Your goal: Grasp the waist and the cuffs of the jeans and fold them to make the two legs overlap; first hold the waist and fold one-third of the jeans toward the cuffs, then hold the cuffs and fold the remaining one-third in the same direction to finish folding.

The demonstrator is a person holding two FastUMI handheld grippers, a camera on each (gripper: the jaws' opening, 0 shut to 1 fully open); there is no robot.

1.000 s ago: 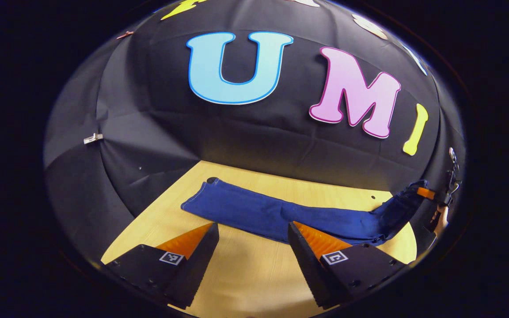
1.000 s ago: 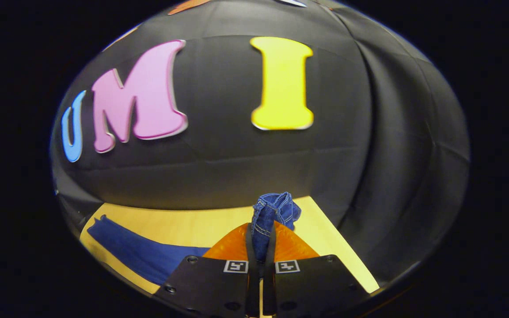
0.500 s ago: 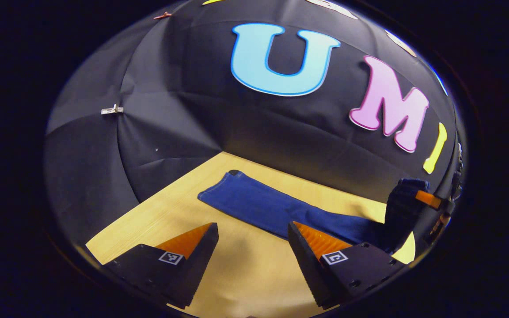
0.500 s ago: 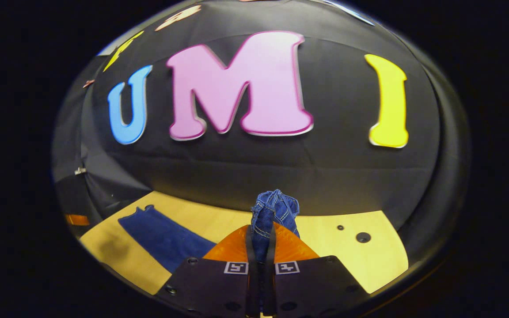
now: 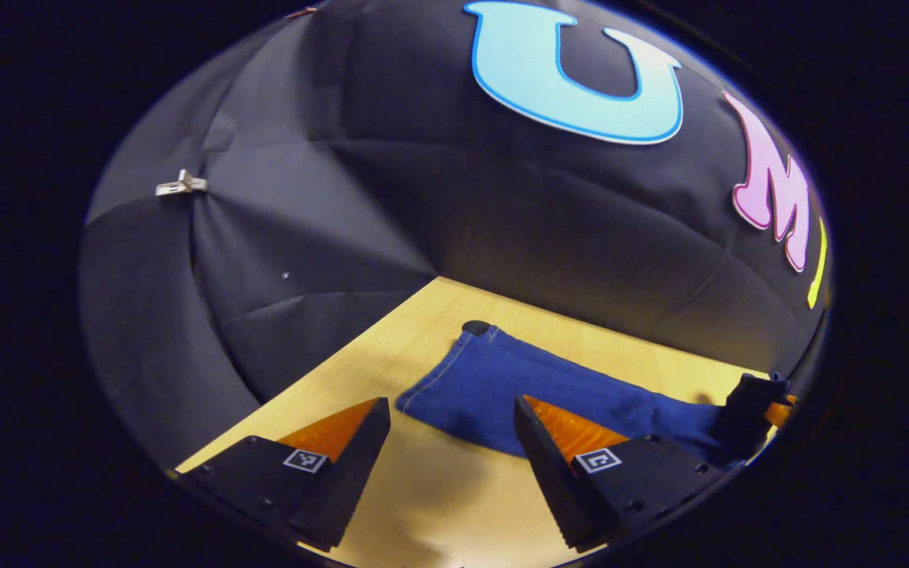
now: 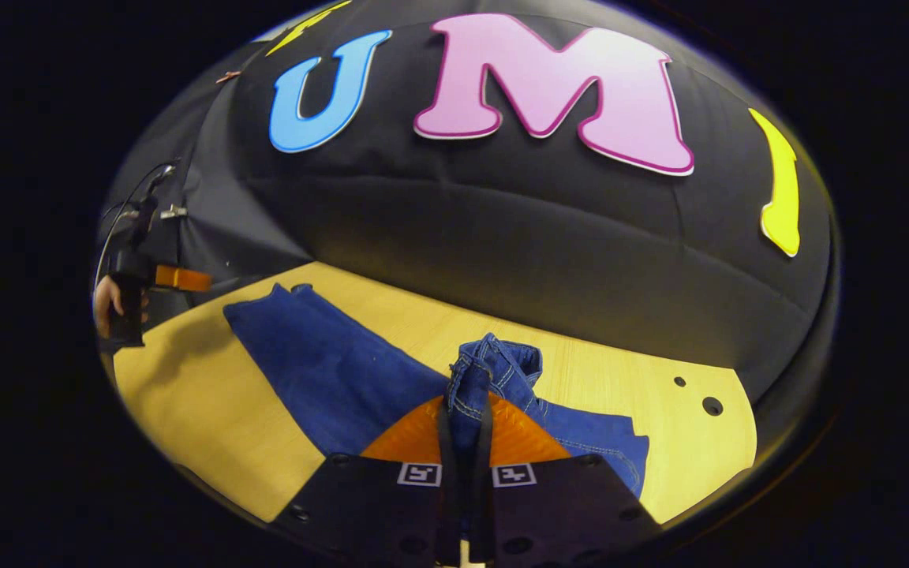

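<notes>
Meanwhile right gripper (image 6: 464, 430) jaws clenched on bunched jeans (image 6: 328, 371) waist, raised off tabletop (image 6: 186, 410) (left gripper (image 5: 448, 442) jaws released, near cuffs).

Right hand-held gripper (image 6: 464, 430) clamped on a bunched, stitched fold of the dark blue denim jeans (image 6: 328, 371), legs stretched flat across the pale wooden surface (image 6: 186, 410) toward the far left, near the left hand-held gripper (image 6: 178, 278) held in a hand (image 6: 107, 304).
</notes>
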